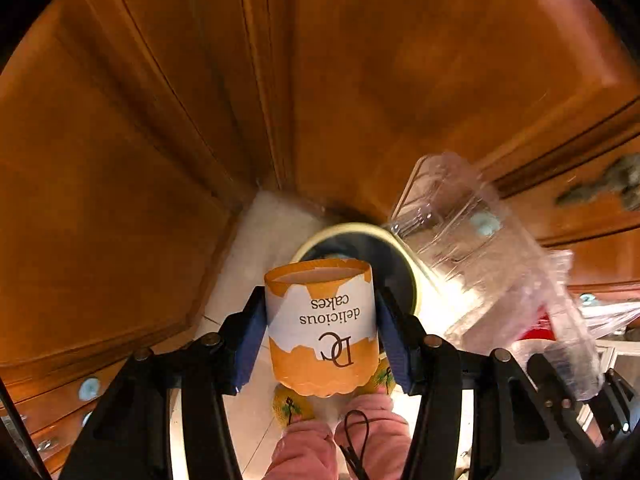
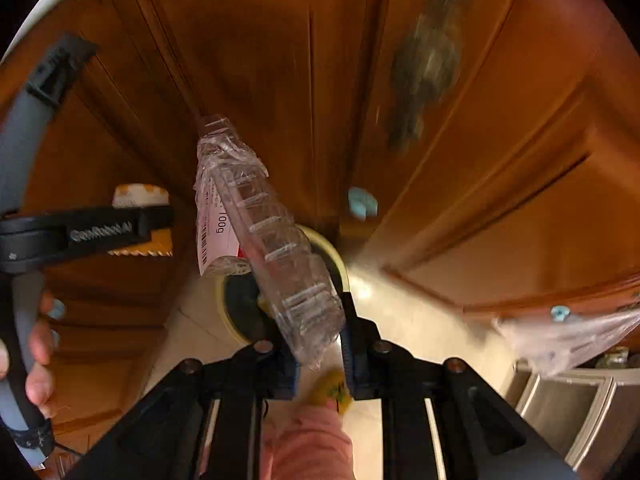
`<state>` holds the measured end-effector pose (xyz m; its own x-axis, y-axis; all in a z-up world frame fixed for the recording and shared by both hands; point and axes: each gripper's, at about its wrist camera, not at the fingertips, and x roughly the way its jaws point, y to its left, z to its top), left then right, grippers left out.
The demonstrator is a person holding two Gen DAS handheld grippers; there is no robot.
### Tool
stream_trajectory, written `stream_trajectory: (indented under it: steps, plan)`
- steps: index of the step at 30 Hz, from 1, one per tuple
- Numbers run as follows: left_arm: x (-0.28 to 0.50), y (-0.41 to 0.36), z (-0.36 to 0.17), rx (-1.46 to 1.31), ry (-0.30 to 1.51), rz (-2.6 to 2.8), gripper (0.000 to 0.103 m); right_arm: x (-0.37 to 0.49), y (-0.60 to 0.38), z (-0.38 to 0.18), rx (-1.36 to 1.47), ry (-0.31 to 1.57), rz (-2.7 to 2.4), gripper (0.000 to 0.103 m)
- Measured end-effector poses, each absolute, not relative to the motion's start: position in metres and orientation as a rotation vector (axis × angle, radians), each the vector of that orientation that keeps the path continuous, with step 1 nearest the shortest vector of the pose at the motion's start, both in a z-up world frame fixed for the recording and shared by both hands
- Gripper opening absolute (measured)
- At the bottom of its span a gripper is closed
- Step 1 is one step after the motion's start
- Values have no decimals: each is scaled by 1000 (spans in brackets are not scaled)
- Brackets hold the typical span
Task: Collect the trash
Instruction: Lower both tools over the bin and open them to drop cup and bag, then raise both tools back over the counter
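Note:
My left gripper (image 1: 322, 330) is shut on an orange and white paper cake cup (image 1: 323, 326) printed "delicious cakes". It holds the cup above a round trash bin (image 1: 400, 264) with a pale rim and dark inside on the floor. My right gripper (image 2: 320, 354) is shut on a clear plastic container (image 2: 276, 248) wrapped in film with a white label, also above the bin (image 2: 240, 304). The container also shows at the right of the left wrist view (image 1: 480, 256). The left gripper and cup show at the left of the right wrist view (image 2: 140, 220).
Brown wooden cabinet doors (image 1: 160, 100) with pale blue knobs (image 2: 362, 202) surround the bin on a light tiled floor (image 1: 256, 248). The person's pink trousers (image 1: 332, 448) and yellow slippers (image 1: 290, 406) are below the grippers. A clear plastic bag (image 2: 568, 336) hangs at right.

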<state>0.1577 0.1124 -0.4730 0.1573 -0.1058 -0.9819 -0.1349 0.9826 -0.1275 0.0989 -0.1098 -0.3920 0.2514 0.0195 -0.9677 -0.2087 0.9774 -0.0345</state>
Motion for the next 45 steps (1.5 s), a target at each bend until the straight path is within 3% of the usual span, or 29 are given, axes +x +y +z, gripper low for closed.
stream_trajectory:
  steps: [4,7,12,25,33,41,45]
  plan:
    - [158,103,-500,-174,1453,0,55,109,-102,-433,-230,1407,135,17]
    - [157,101,-514,-160,1481,-5,69,120,-98,-452,-236,1454,115,19]
    - [154,105,-514,-156,1489,3,74,132,-96,-466,-201,1512,95,40]
    - [140,127,-476,-197,1459,34,75,123,-101,-426,-56,1485,123,40]
    - [125,130,-375,-219,1374,-6,75,101,-104,-346,1,1430,136,40]
    - [112,124,-222,-134,1126,-98,76,81,-98,-209,40,1176,144,40]
    - [101,118,-144,-82,959,-123,82,72,-99,-138,75,1021,129,40]
